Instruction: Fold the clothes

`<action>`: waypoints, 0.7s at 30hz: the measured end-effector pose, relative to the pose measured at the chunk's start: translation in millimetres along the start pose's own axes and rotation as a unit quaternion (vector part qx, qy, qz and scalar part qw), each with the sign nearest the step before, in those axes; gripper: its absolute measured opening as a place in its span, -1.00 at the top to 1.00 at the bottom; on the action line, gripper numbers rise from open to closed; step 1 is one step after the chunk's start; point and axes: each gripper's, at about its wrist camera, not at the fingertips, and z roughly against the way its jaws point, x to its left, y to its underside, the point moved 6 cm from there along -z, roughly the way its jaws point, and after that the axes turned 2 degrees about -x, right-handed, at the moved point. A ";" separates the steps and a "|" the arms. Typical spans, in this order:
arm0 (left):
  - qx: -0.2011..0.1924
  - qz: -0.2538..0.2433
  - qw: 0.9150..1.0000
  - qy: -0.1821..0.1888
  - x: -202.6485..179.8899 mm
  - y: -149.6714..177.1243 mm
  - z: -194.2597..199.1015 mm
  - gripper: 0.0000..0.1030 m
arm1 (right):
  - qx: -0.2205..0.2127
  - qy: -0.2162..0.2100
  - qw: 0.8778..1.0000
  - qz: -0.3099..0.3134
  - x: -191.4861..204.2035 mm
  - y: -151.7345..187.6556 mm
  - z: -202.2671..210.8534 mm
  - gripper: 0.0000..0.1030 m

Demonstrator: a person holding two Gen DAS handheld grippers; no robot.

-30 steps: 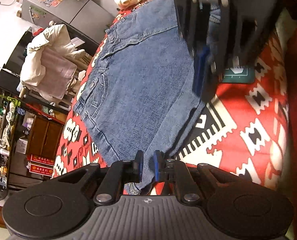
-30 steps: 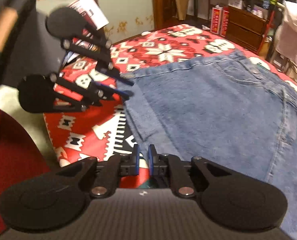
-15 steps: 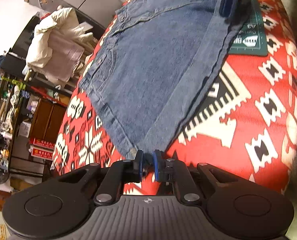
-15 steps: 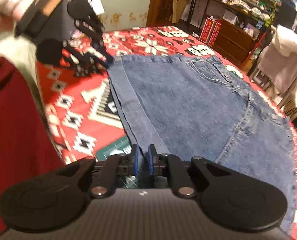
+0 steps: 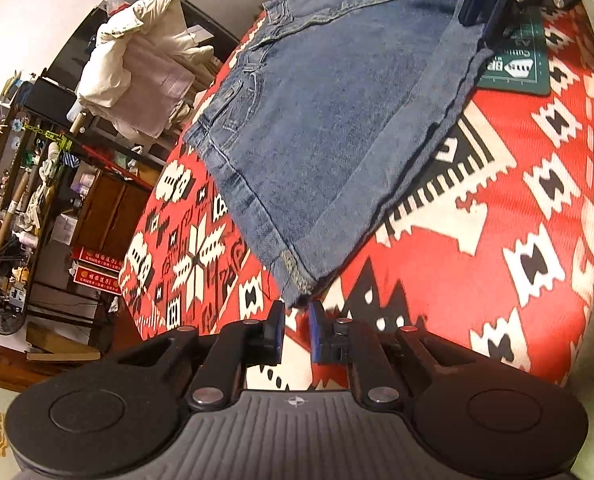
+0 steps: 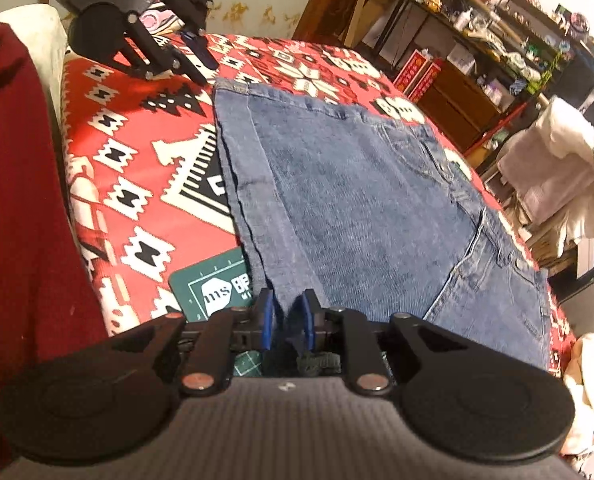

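Observation:
Folded blue jeans (image 5: 337,120) (image 6: 357,200) lie flat on a red patterned cloth (image 5: 497,220). In the left wrist view my left gripper (image 5: 297,332) stands slightly open, with one near corner of the jeans just in front of its fingertips. The right wrist view shows the left gripper (image 6: 201,64) hanging just above that far corner. My right gripper (image 6: 287,320) is also slightly open, and the other corner's denim edge lies loosely between its fingers. From the left wrist view, the right gripper (image 5: 487,4) sits at the top right over the jeans' edge.
A green cutting mat (image 6: 213,284) (image 5: 513,68) lies partly under the jeans near the right gripper. A person's dark red sleeve (image 6: 17,200) fills the left side. Pale clothes are draped on a chair (image 6: 557,168) beyond the table, and cluttered shelves (image 5: 25,160) stand behind.
Both grippers carried the jeans' edge over and laid it down flat. Their jaws have widened a little, and the left one has backed off its corner.

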 end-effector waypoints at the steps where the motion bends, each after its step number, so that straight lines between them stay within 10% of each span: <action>1: -0.001 0.001 1.000 0.001 0.3 -1.4 -0.7 0.68 | 0.000 0.001 1.000 0.001 0.3 -0.3 -0.6 0.66; 21: -0.009 0.040 0.999 0.019 6.9 -11.4 0.5 0.68 | 0.003 0.028 0.997 0.071 18.5 -0.5 -4.9 0.96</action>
